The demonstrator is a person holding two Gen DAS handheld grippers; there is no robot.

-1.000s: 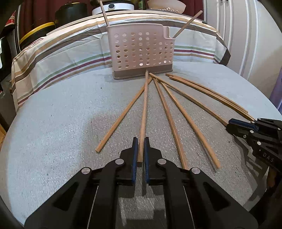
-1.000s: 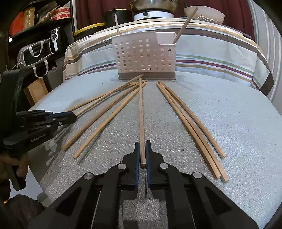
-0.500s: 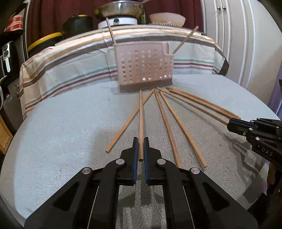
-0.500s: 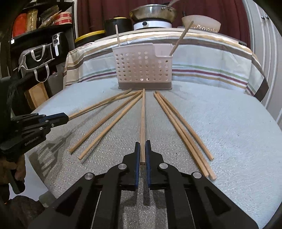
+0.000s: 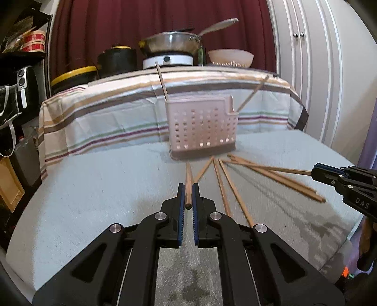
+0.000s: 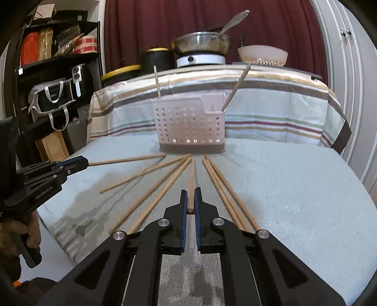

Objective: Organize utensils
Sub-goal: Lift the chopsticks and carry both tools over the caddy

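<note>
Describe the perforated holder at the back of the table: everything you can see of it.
The holder is a pale pinkish plastic caddy with rows of round holes and a darker base band. It stands upright on the grey table, before a striped cloth. Its rim steps lower on the right. One chopstick stands at its left end, another leans out right. Loose chopstick tips lie near its base; contact unclear.

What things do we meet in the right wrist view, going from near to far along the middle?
right gripper → held chopstick → perforated holder → striped cloth → white cooker → steel pan → dark red curtain.
</note>
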